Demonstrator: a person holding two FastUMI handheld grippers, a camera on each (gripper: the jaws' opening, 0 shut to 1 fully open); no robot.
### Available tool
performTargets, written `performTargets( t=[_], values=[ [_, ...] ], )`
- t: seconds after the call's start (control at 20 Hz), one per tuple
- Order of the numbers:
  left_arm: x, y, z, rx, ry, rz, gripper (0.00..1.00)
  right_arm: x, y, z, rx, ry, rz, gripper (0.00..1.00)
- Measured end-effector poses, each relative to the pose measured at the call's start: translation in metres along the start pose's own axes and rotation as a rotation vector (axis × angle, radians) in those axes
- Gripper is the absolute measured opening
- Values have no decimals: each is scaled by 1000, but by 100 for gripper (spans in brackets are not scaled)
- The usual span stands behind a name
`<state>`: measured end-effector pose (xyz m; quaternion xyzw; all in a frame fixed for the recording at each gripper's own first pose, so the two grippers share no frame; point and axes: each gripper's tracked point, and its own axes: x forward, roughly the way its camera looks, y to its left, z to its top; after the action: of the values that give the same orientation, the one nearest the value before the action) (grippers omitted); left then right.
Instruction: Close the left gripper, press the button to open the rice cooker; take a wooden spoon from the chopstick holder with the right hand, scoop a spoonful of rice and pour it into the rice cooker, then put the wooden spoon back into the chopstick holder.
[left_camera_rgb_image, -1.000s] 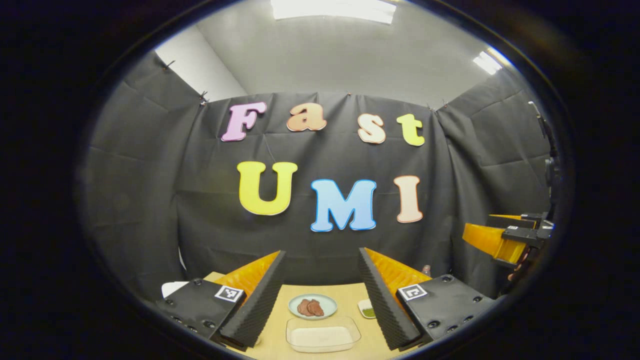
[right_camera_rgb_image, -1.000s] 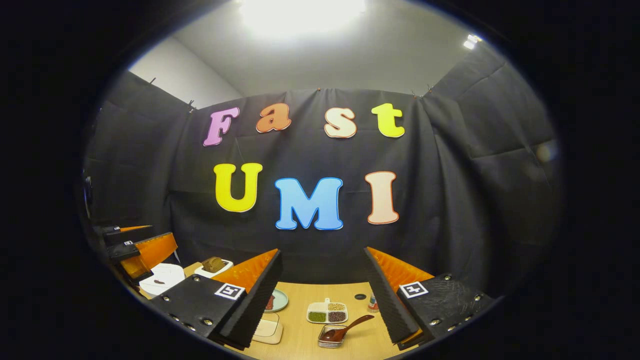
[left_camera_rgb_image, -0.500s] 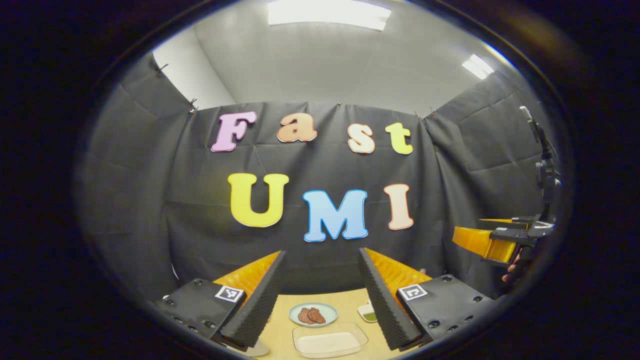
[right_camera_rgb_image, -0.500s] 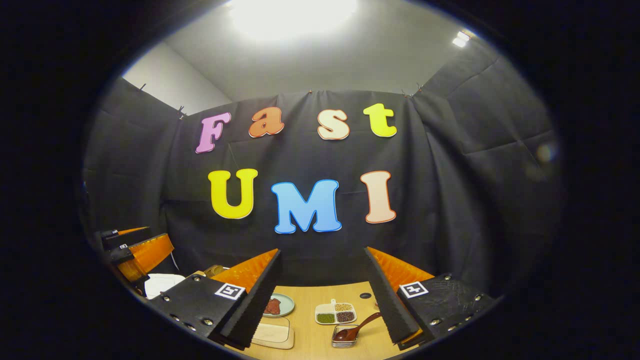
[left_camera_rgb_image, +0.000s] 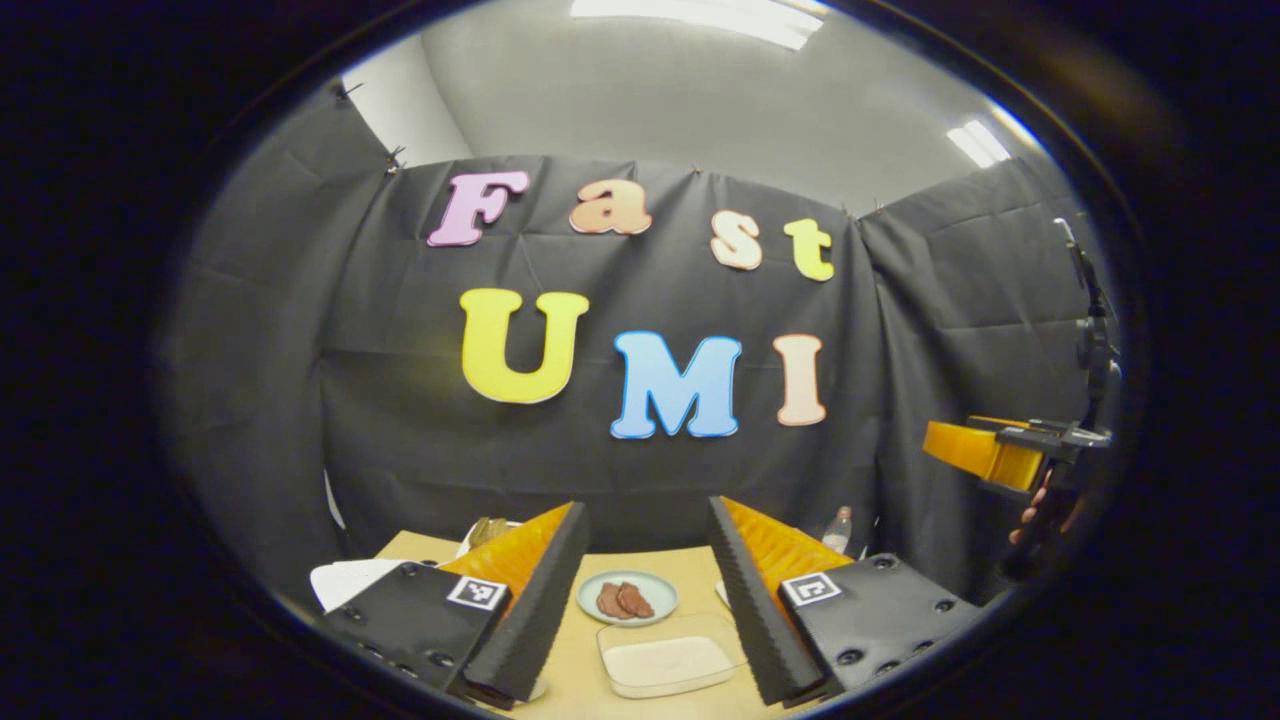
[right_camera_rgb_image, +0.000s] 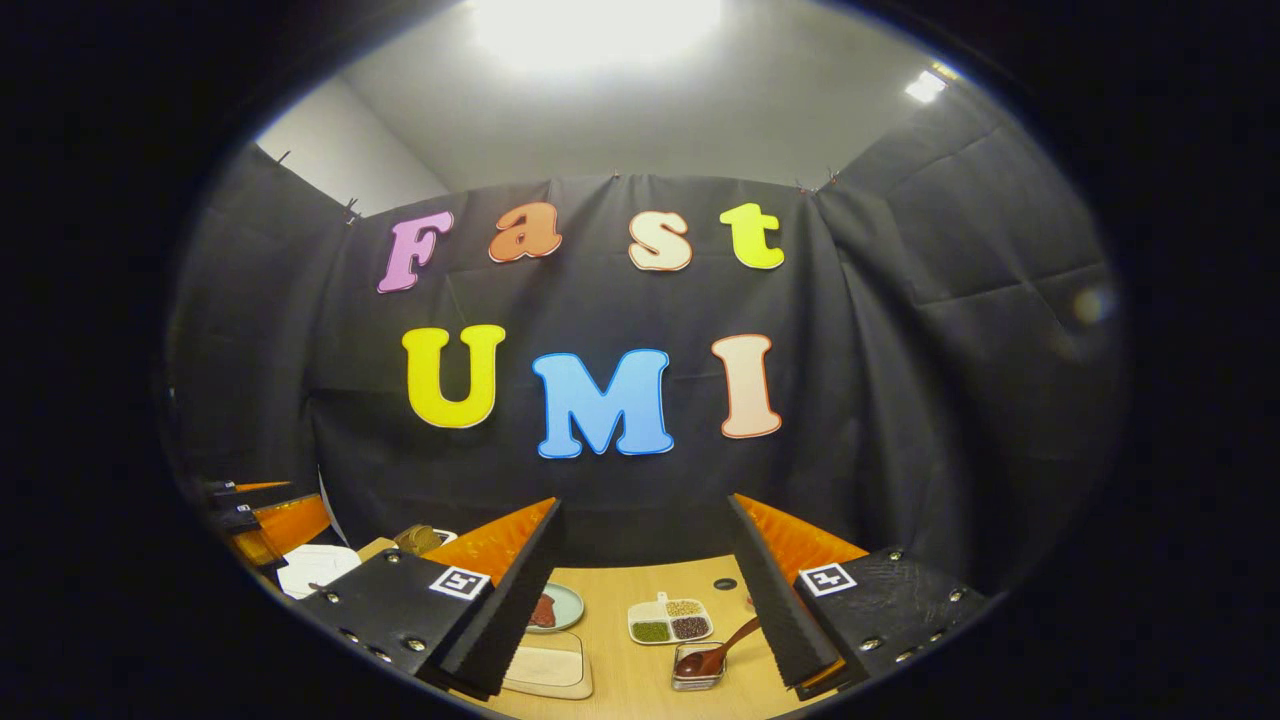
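Narrowed slightly, left gripper (left_camera_rgb_image: 648, 600) gapes empty; right gripper (right_camera_rgb_image: 645, 605) unchanged.

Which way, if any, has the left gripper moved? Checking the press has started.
Yes: in the right gripper view, the left gripper sank slightly toward the rice cooker.

Left tool (left_camera_rgb_image: 648, 590): fingers now brought slightly closer together, view swung leftward.
Right tool (right_camera_rgb_image: 645, 600): lowered a touch.
Wooden spoon (right_camera_rgb_image: 718, 652): now nearer its fingers.
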<state>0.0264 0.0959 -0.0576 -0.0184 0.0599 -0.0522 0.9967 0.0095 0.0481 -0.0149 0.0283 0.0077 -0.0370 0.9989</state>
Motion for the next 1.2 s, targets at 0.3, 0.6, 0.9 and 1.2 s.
performTargets(
  t=[0.3,0.6,0.9,1.2],
  values=[
    [6,81,-77,-102,228,147,9,20,11,-26,-1,63,65,97],
    [-11,166,-150,-202,439,296,8,30,17,-43,-10,108,109,97],
    [-11,214,-197,-237,523,391,10,37,19,-51,-31,128,129,97],
    [2,237,-226,-210,579,429,8,44,16,-52,-53,128,125,97]
  ],
)
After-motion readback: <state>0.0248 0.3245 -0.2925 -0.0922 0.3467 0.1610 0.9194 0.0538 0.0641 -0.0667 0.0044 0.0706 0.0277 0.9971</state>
